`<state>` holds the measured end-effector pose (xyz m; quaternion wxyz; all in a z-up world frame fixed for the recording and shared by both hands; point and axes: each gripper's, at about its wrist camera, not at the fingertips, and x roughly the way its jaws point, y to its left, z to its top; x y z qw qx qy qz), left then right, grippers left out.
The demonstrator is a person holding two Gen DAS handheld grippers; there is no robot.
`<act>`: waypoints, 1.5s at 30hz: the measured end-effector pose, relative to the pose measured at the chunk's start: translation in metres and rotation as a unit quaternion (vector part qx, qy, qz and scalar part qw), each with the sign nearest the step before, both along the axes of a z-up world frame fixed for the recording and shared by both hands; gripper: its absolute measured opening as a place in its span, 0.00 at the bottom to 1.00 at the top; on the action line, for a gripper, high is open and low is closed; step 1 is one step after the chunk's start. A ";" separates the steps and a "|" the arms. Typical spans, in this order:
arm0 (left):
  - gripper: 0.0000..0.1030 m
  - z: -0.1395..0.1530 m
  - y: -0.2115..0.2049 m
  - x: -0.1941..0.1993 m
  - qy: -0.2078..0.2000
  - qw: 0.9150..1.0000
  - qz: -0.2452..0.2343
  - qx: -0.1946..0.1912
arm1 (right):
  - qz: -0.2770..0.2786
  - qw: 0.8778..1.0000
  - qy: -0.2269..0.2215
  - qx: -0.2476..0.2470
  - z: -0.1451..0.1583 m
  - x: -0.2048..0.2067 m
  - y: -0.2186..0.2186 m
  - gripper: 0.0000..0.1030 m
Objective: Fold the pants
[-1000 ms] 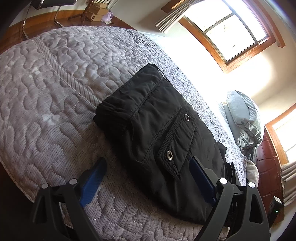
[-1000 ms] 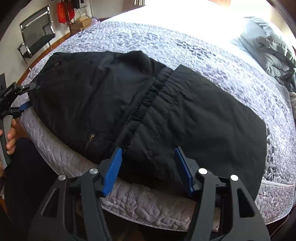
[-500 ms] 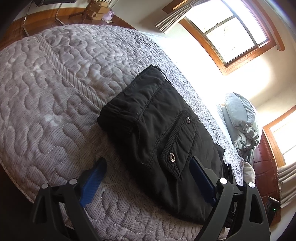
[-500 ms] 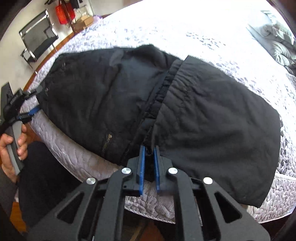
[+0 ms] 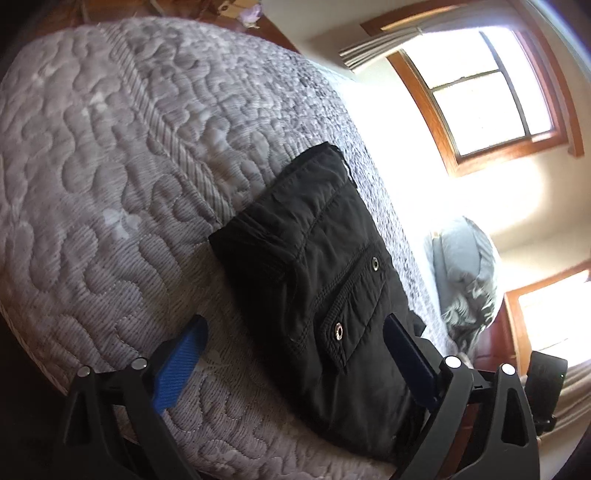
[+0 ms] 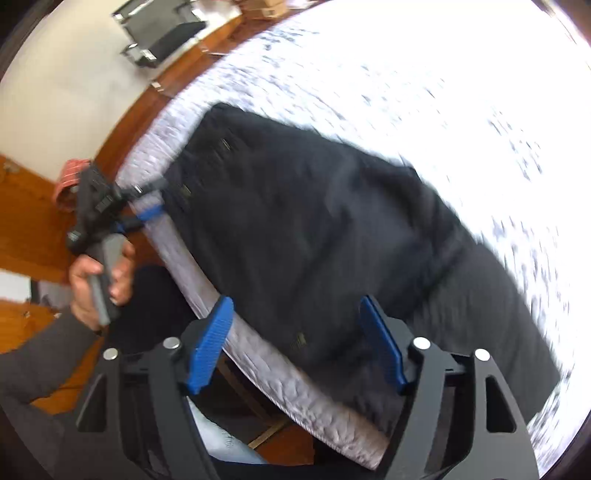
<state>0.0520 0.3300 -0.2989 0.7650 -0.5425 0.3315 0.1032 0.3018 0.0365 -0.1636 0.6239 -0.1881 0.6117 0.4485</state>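
Black pants lie folded on the grey quilted bed, snap pocket facing up. My left gripper is open at the bed's near edge, with the pants' near corner between its blue fingers but not pinched. In the blurred right wrist view the pants spread across the bed. My right gripper hovers above their near edge, its jaws opening and gripping nothing. The left gripper shows at the bed's left edge, held by a hand.
Sunlit windows and a grey bunched duvet lie beyond the pants. A metal-framed chair, boxes and wooden floor stand left of the bed. A red striped cloth lies on the floor. A sleeve reaches in low on the left.
The right gripper closed on the pants' near edge, then let go, opened wide and rose while swinging left. The left gripper rolled slightly and shifted a little.
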 end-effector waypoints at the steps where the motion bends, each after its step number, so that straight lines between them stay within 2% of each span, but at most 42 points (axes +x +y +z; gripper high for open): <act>1: 0.94 -0.004 0.005 -0.001 -0.002 1.000 0.011 -0.018 | 0.021 1.000 0.014 0.002 0.005 0.012 0.021 0.87; 4: 0.94 -0.011 0.014 -0.001 -0.009 0.998 0.035 -0.048 | 0.083 0.996 0.043 -0.007 0.008 0.040 0.091 0.89; 9: 0.94 -0.014 0.020 0.012 -0.017 0.997 0.045 -0.061 | 0.189 0.976 0.098 -0.040 -0.030 0.052 0.205 0.89; 14: 0.94 -0.019 0.020 0.022 -0.008 0.996 0.060 -0.061 | 0.267 0.953 0.129 -0.069 -0.076 0.045 0.279 0.89; 17: 0.93 -0.019 0.017 0.030 -0.011 0.997 0.051 -0.061 | 0.297 0.939 0.154 -0.077 -0.102 0.041 0.305 0.89; 21: 0.94 -0.023 0.015 0.037 -0.017 0.996 0.051 -0.073 | 0.327 0.924 0.176 -0.086 -0.131 0.034 0.330 0.89; 26: 0.96 -0.033 0.021 0.033 -0.029 0.994 0.055 -0.094 | 0.359 0.906 0.207 -0.089 -0.151 0.029 0.340 0.87; 28: 0.96 -0.035 0.023 0.030 -0.036 0.993 0.054 -0.103 | 0.357 0.903 0.224 -0.087 -0.149 0.033 0.343 0.74; 30: 0.96 -0.033 0.023 0.027 -0.045 0.991 0.055 -0.111 | 0.365 0.896 0.238 -0.080 -0.144 0.036 0.347 0.73; 33: 0.96 -0.038 0.031 0.022 -0.046 0.992 0.054 -0.107 | 0.383 0.889 0.233 -0.093 -0.145 0.031 0.350 0.71; 35: 0.96 -0.035 0.031 0.023 -0.045 0.992 0.052 -0.102 | 0.390 0.887 0.226 -0.103 -0.145 0.028 0.352 0.60; 36: 0.95 -0.031 0.029 0.022 -0.048 0.993 0.050 -0.100 | 0.394 0.885 0.225 -0.104 -0.144 0.027 0.351 0.48; 37: 0.93 -0.030 0.030 0.023 -0.047 0.993 0.049 -0.098 | 0.396 0.884 0.223 -0.105 -0.142 0.026 0.350 0.39; 39: 0.86 -0.028 0.028 0.023 -0.042 0.993 0.049 -0.095 | 0.400 0.885 0.216 -0.104 -0.137 0.023 0.349 0.33; 40: 0.78 -0.028 0.028 0.023 -0.038 0.994 0.047 -0.090 | 0.402 0.885 0.212 -0.102 -0.133 0.023 0.348 0.30; 41: 0.70 -0.028 0.029 0.023 -0.033 0.995 0.046 -0.087 | 0.403 0.886 0.207 -0.102 -0.127 0.024 0.347 0.30; 45: 0.55 -0.025 0.032 0.015 -0.040 0.995 0.050 -0.080 | 0.405 0.888 0.191 -0.101 -0.109 0.029 0.342 0.29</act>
